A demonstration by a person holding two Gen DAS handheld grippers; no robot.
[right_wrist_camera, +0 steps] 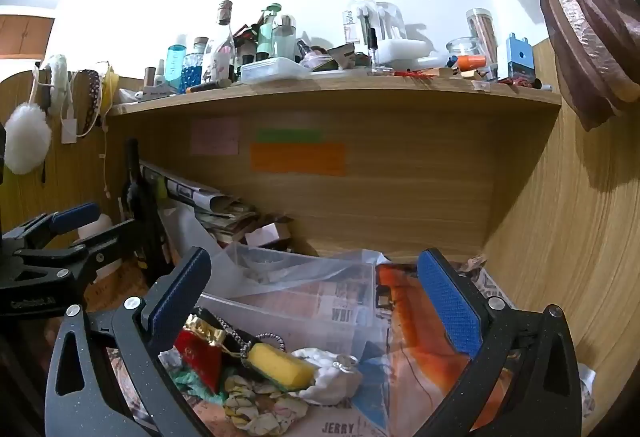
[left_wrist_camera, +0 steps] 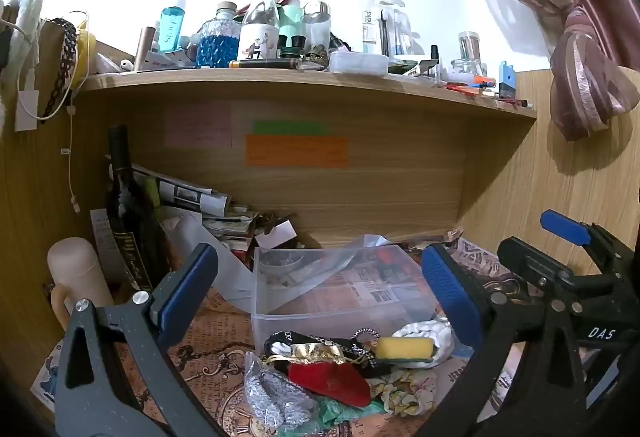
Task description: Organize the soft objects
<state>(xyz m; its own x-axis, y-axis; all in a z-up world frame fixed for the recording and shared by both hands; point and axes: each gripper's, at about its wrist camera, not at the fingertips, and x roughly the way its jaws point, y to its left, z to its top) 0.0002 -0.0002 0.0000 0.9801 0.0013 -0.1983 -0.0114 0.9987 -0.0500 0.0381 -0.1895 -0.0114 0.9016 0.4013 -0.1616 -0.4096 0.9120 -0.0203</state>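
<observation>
bin (left_wrist_camera: pixel 320 301): clear smooth plastic | sponge (right_wrist_camera: pixel 280 361): porous yellow foam (matt) | shelf (left_wrist_camera: pixel 280 85): wood-grain

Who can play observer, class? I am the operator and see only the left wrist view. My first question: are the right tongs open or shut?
Observer: Open. The right tongs hold nothing, and their blue pads are spread wide in the right wrist view.
Operator: Does anything hang left of the headbands, beyond my picture's edge?
Observer: Yes, a white pompom hangs against the wood panel.
</observation>
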